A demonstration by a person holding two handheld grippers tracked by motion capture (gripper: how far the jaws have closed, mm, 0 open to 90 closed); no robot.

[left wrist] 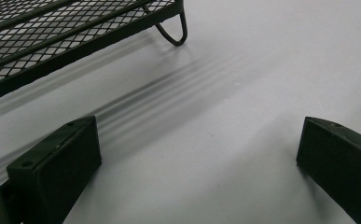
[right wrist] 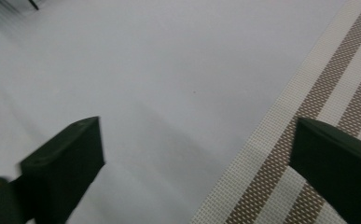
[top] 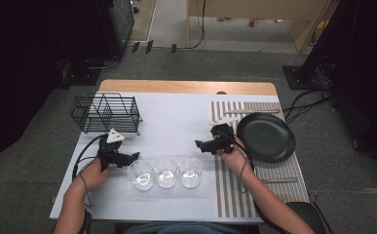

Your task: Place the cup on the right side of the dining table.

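Observation:
Three clear glasses stand in a row near the table's front: one on the left (top: 141,174), one in the middle (top: 166,172), one on the right (top: 190,171). My left gripper (top: 133,157) lies low just behind and left of the left glass, pointing right. In the left gripper view it (left wrist: 199,126) is open, with bare table between the jaws. My right gripper (top: 199,145) hovers behind the right glass at the striped placemat's (top: 235,190) left edge, pointing left. In the right gripper view it (right wrist: 194,123) is open over table and placemat (right wrist: 318,107), holding nothing.
A black wire rack (top: 105,113) stands at the back left, and its corner (left wrist: 52,32) appears close in the left gripper view. A black plate (top: 266,137) rests on the placemat at the right. Thin grey utensils lie behind it (top: 252,111) and in front of it (top: 278,180).

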